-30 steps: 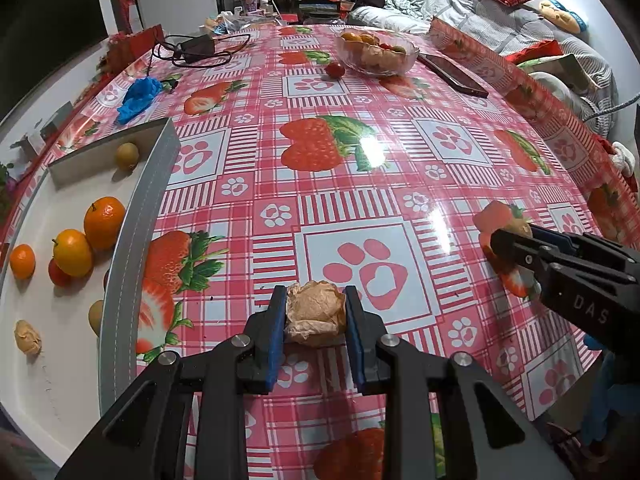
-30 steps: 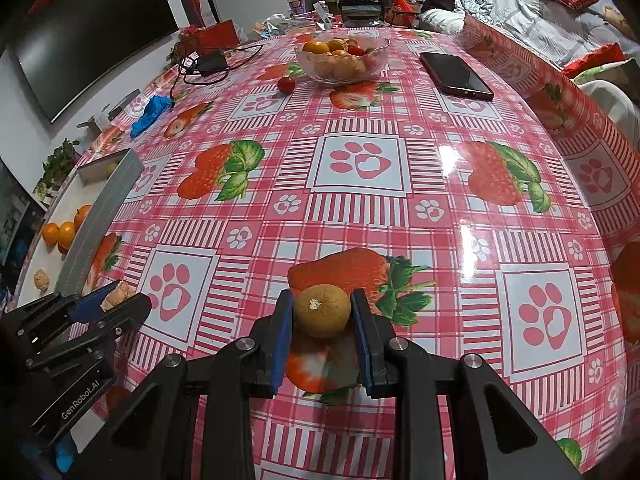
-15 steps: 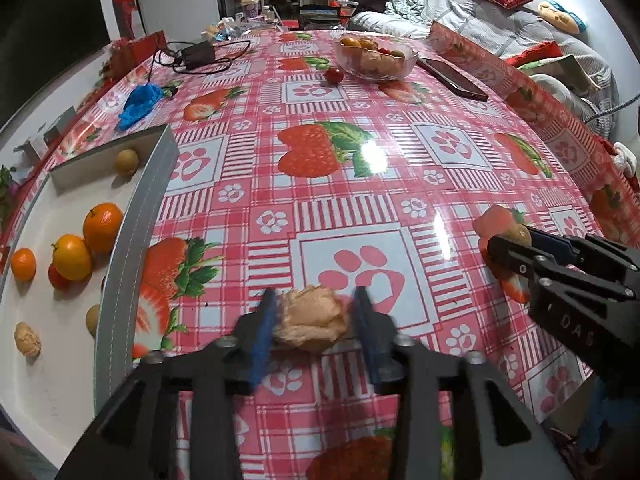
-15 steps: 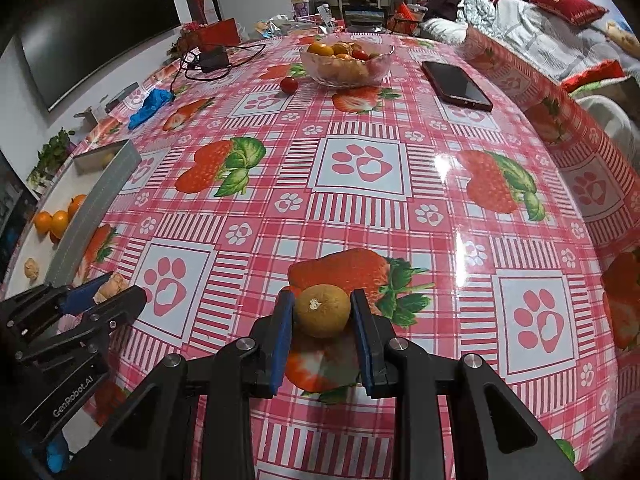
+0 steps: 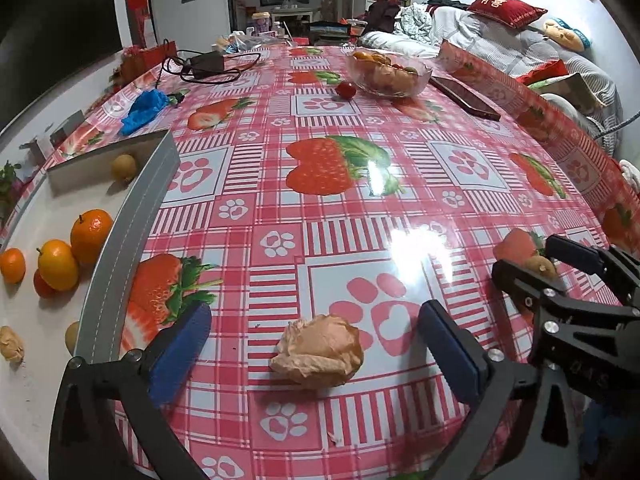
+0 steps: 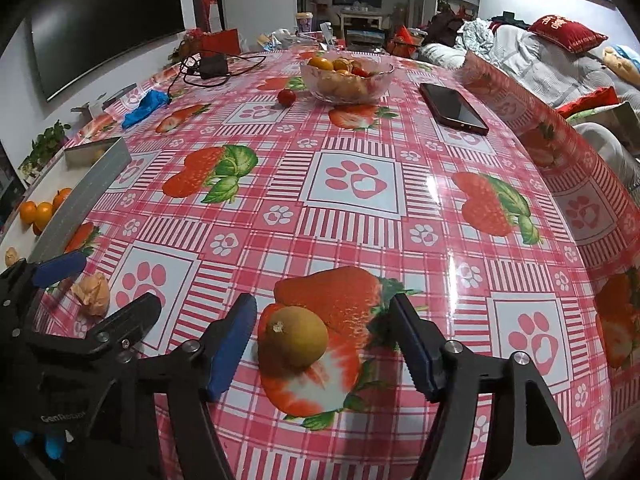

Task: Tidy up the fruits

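1. Between the left gripper's (image 5: 314, 350) fingers, a crumpled husk fruit (image 5: 318, 356) lies on the tablecloth (image 5: 360, 240); the jaws have just been opening and now stand spread wide, with both blue pads clear of it.
2. Left of those fingers, a white tray (image 5: 24, 380) holds oranges (image 5: 90, 230), a small brown fruit (image 5: 123, 167) at its far corner and another husk fruit (image 5: 10, 349) near its close edge.
3. Between the right gripper's (image 6: 324, 346) fingers, a brown longan (image 6: 294, 336) rests on a printed strawberry; these jaws have also just been opening, and the pads stand off it on both sides, the left pad nearer.
4. Well beyond both sets of fingers stands a glass bowl (image 6: 346, 92) of fruit, with a cherry tomato (image 6: 287, 97) just left of it and a phone (image 6: 454, 108) to its right.
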{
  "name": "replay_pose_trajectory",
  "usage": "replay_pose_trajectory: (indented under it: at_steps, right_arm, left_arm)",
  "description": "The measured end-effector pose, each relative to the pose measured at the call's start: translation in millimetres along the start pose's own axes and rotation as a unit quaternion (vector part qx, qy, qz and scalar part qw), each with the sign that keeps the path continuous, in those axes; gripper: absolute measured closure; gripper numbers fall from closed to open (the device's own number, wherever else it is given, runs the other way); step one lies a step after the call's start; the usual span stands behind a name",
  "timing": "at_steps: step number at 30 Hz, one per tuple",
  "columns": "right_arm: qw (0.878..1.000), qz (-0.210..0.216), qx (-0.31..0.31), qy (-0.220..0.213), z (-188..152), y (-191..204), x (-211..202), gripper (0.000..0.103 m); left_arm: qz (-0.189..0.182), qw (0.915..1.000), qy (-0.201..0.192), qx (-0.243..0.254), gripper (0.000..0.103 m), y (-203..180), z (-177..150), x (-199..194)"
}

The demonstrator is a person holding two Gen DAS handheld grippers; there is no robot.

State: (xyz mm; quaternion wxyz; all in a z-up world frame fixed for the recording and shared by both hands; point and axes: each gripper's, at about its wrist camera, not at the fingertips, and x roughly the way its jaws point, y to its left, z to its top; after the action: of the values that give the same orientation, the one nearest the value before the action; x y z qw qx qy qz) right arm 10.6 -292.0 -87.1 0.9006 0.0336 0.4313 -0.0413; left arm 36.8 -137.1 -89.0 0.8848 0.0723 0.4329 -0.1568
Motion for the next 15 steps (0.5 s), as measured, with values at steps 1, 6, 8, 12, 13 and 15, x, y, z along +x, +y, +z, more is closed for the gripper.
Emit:
replay_pose_trajectory:
  at_steps: [1,6,8,12,13,15]
  right_arm:
    - [1.000,-0.005,0.004,-0.002,-0.2,-1.7,1.5,0.025]
    - [1.000,-0.016,0.017,-0.004,-0.7,-7.1,4.9,0.010]
    - [1.000,-0.015,0.017,-0.003,-0.7,-6.8,4.7,0.010]
    - [1.000,-0.016,0.017,-0.004,-0.9,-6.8,4.7,0.010]
    - [1.000,-0.016,0.017,-0.004,-0.9,-6.7,4.8,0.010]
    - [1.000,-0.016,0.017,-0.004,-1.1,-6.9,4.7,0.010]
  left_arm:
    - [0.000,1.0000,-0.001,0.000,0.000,0.4,-0.4,-0.3]
    - [0.000,1.0000,-0.003,0.000,0.000,0.2,-1.6,-0.8]
    - [0.000,1.0000,-0.003,0.000,0.000,0.6,-1.6,-0.9]
    - [0.003,1.0000,-0.005,-0.003,0.000,0.2,-2.8,-2.8]
    - [0.004,1.0000,-0.005,-0.003,0.000,0.1,-3.0,-3.5]
    - [0.003,1.0000,-0.005,-0.003,0.000,0.2,-3.2,-3.4]
